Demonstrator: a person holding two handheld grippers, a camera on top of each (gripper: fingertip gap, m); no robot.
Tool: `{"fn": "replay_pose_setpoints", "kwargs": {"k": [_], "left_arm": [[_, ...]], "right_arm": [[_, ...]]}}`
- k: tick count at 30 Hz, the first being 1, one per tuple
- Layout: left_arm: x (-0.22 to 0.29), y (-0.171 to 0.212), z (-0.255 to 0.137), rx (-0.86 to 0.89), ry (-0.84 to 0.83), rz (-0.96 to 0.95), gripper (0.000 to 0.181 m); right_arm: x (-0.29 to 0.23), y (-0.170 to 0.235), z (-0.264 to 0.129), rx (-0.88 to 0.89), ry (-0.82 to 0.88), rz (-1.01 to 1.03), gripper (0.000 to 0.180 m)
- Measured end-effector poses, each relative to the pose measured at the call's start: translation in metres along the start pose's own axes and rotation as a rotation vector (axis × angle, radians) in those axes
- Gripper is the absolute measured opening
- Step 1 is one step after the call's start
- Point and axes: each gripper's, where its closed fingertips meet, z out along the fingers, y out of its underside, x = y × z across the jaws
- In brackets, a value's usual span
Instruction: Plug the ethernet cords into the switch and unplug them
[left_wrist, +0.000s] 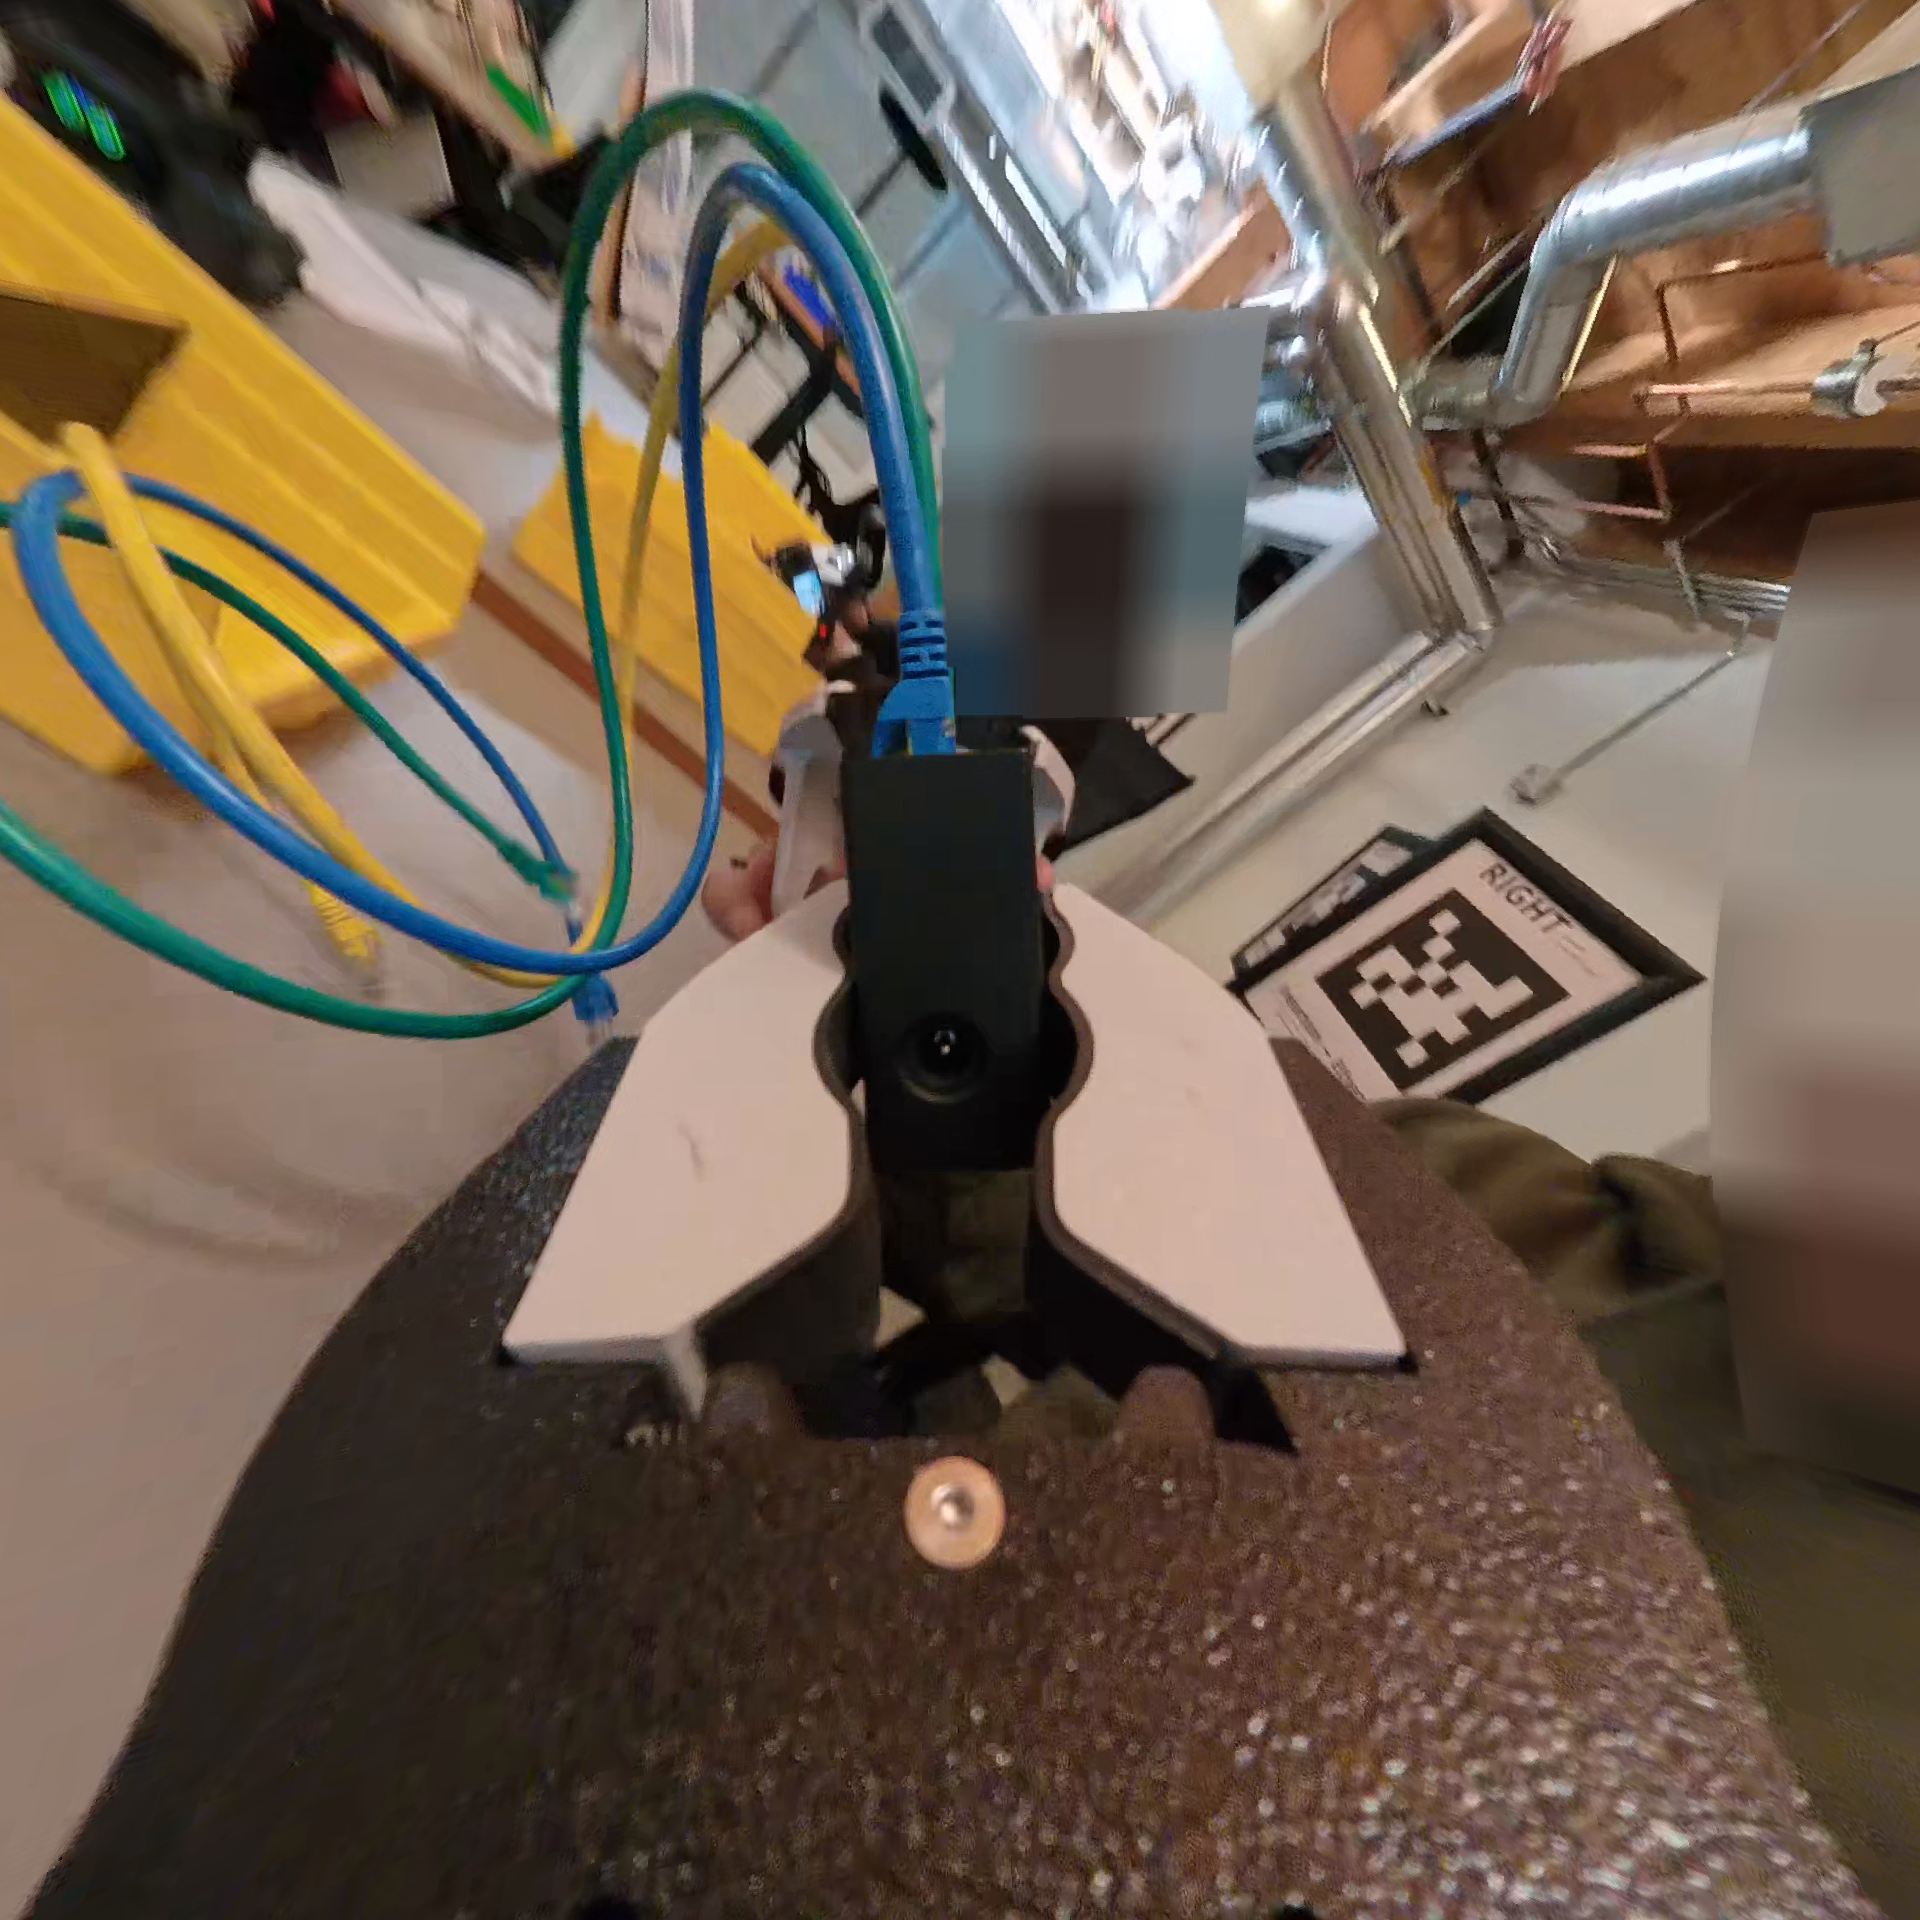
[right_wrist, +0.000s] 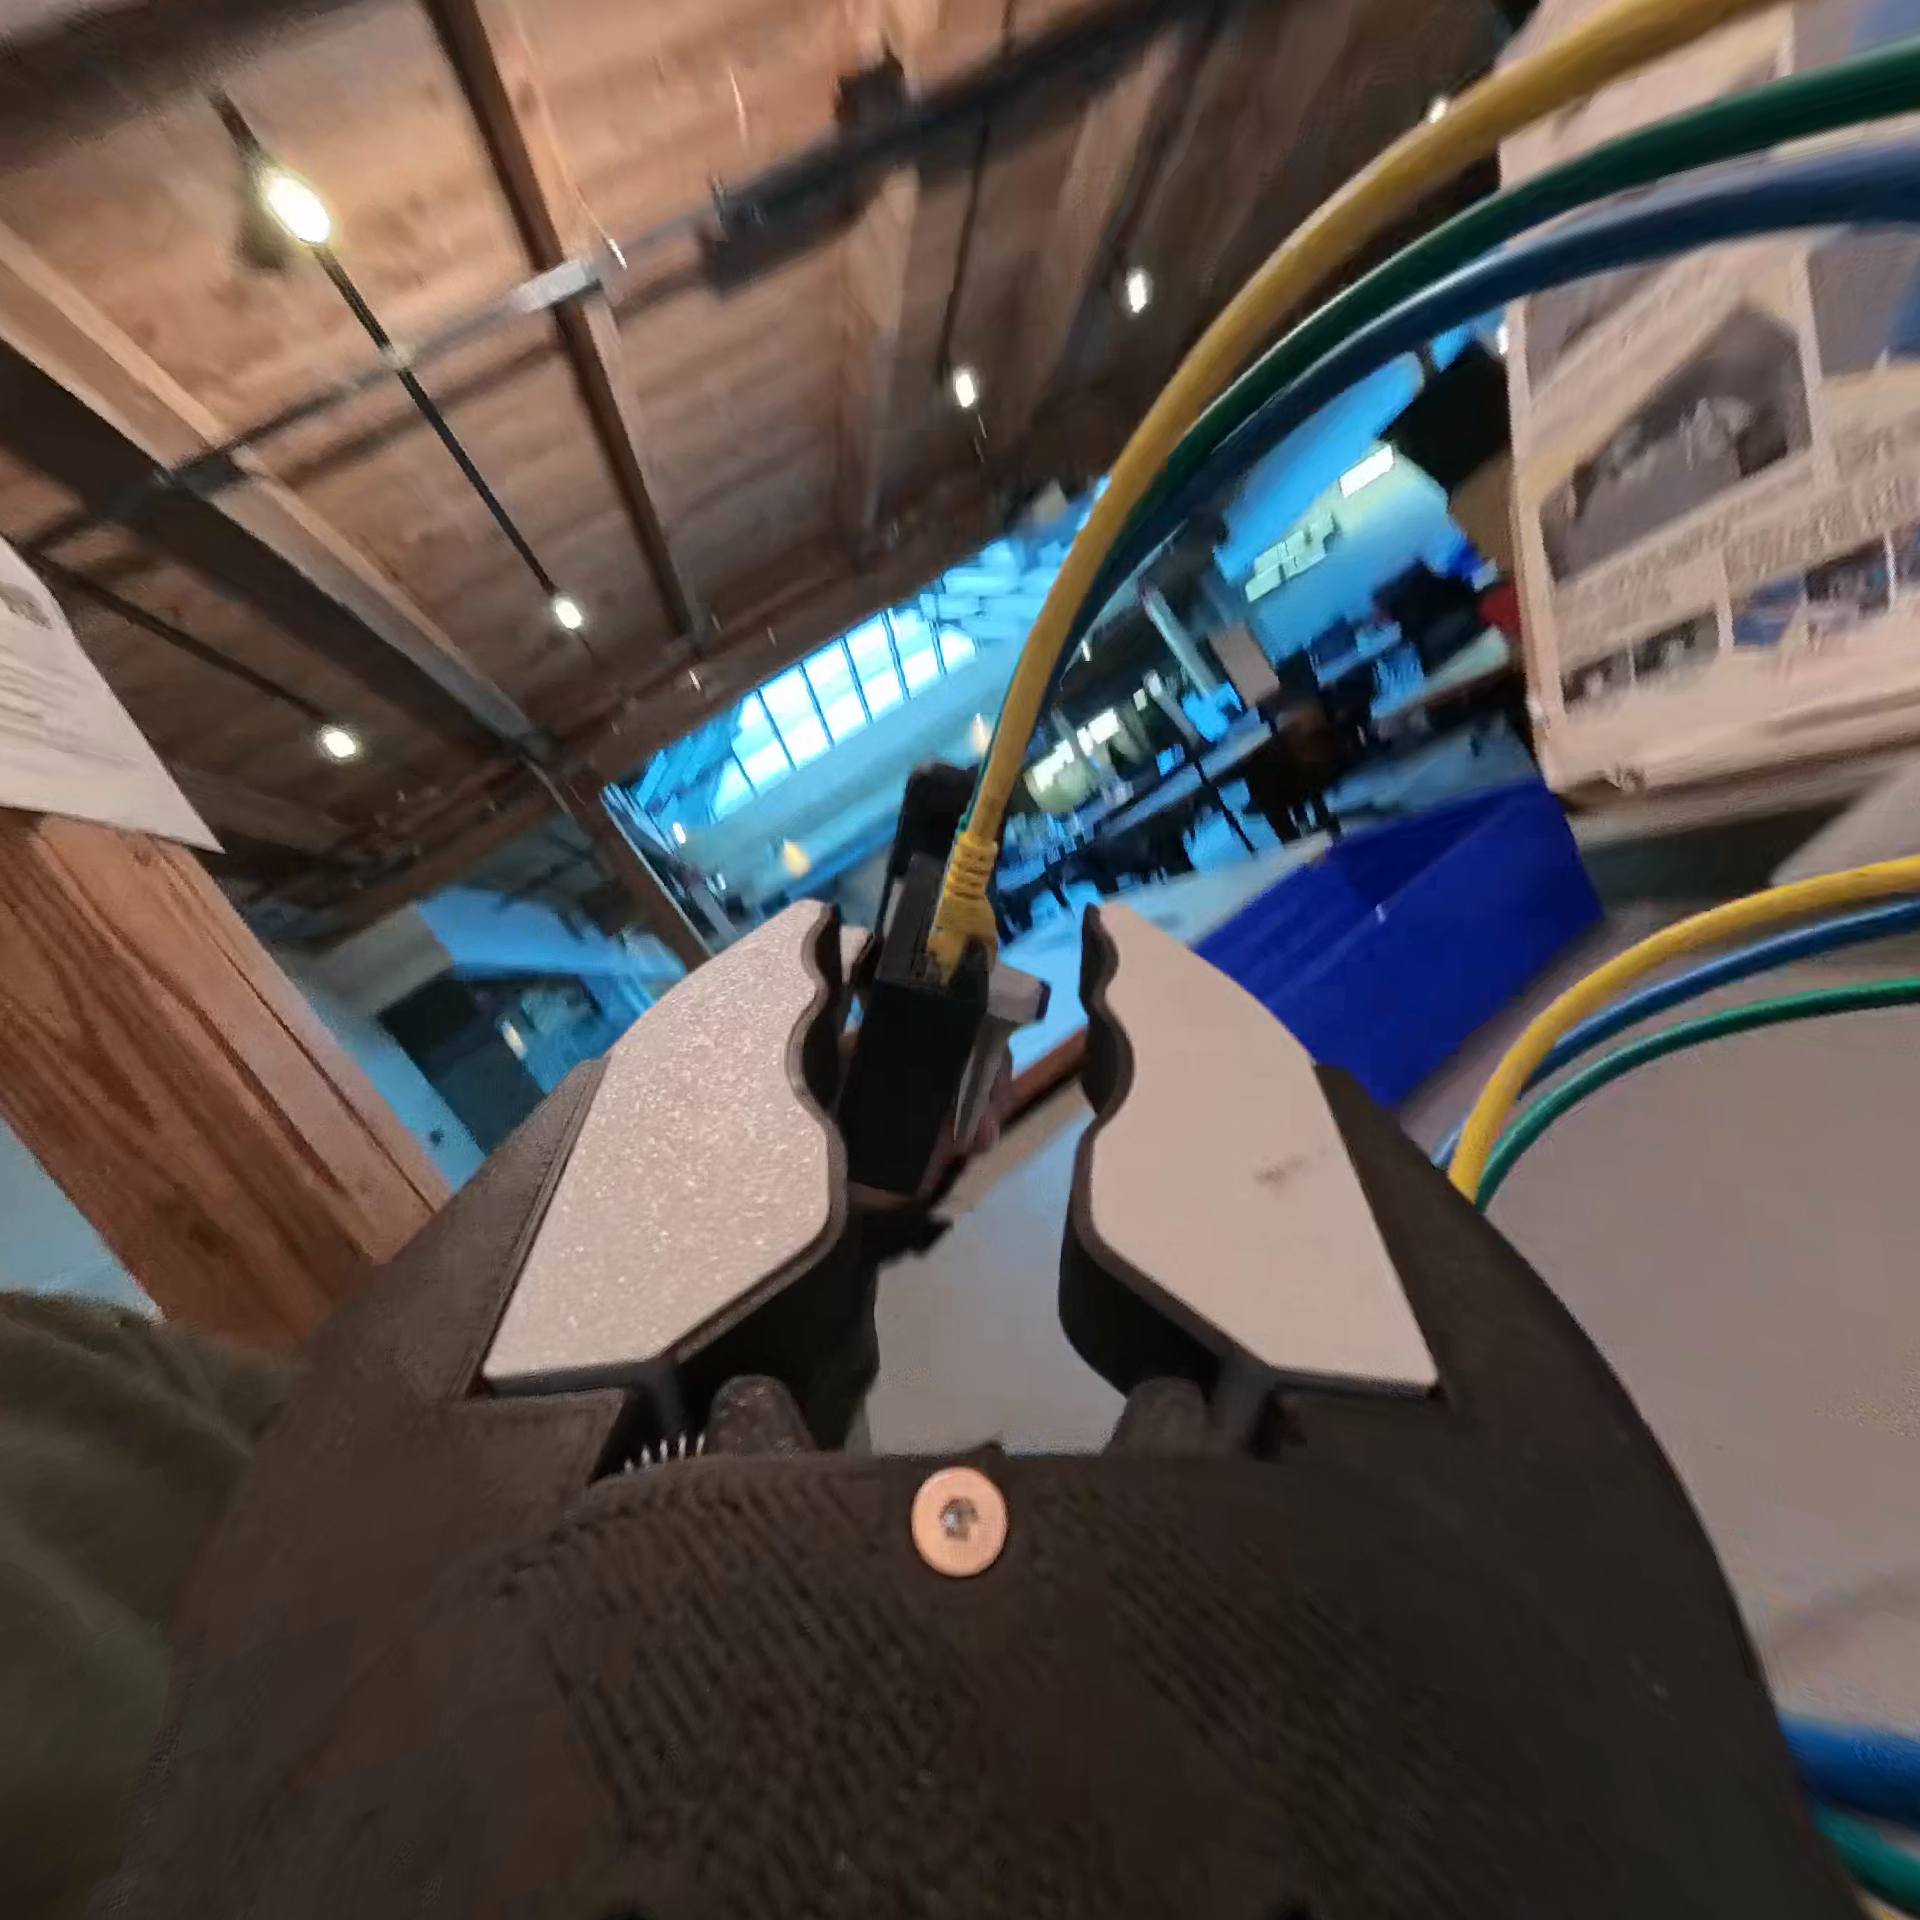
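The left gripper (left_wrist: 945, 997) has its fingers (left_wrist: 727, 1132) closed on the black switch (left_wrist: 940, 935); the right gripper (right_wrist: 961, 997) has its fingers (right_wrist: 686, 1143) spread apart.

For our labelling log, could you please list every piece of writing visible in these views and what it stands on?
Framed marker card, black-and-white pattern: bears a printed word and small print, but I do not transcribe writing.
White sheet on the wooden post: print too blurred to read.
Wall posters: too blurred to read.
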Motion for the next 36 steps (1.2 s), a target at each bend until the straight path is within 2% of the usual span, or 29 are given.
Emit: {"fn": "replay_pose_setpoints", "kwargs": {"k": [4,6,8,11,13,15,18,22,26,30,32,33,34,36], "left_arm": [[-0.016,0.014,-0.006,-0.126,0.081,-0.107,0.029],[-0.021,0.019,-0.009,-0.161,0.137,-0.153,0.029],[-0.026,0.02,-0.015,-0.176,0.182,-0.187,0.029],[-0.04,0.03,-0.025,-0.22,0.155,-0.188,0.029],[-0.046,0.039,-0.028,-0.265,0.123,-0.173,0.029],[-0.051,0.042,-0.029,-0.274,0.092,-0.163,0.029],[-0.059,0.027,-0.031,-0.167,0.036,-0.111,0.029],[-0.062,-0.007,-0.033,0.171,-0.025,-0.021,0.032],[-0.068,-0.005,-0.043,0.454,-0.125,0.012,0.032],[-0.075,0.03,-0.026,0.385,-0.165,-0.008,0.037],[-0.079,0.034,-0.022,0.384,-0.162,-0.068,0.04],[-0.082,0.034,-0.022,0.384,-0.157,-0.103,0.038],[-0.084,0.035,-0.022,0.384,-0.14,-0.132,0.03],[-0.089,0.036,-0.025,0.407,-0.106,-0.225,0.028]], "right_arm": [[0.036,0.028,-0.004,-0.172,0.157,-0.041,0.046],[0.031,0.039,0.002,-0.179,0.06,0.034,0.044],[0.026,0.045,0.007,-0.162,-0.025,0.143,0.03],[0.027,0.058,0.015,-0.163,-0.051,0.201,0.034],[0.031,0.076,0.019,-0.24,-0.028,0.196,0.041],[0.04,0.079,0.021,-0.23,0.017,0.136,0.015],[0.047,0.076,0.025,-0.134,0.083,0.085,0.012],[0.052,0.065,0.025,0.112,0.148,0.11,0.012],[0.063,0.058,0.013,0.295,0.221,0.181,0.011],[0.069,0.059,0.005,0.332,0.32,0.114,0.011],[0.07,0.065,0.005,0.327,0.365,0.073,0.011],[0.069,0.068,0.006,0.321,0.371,0.067,0.012],[0.068,0.07,0.007,0.32,0.374,0.071,0.011],[0.074,0.076,0.008,0.299,0.402,0.084,0.011]]}}
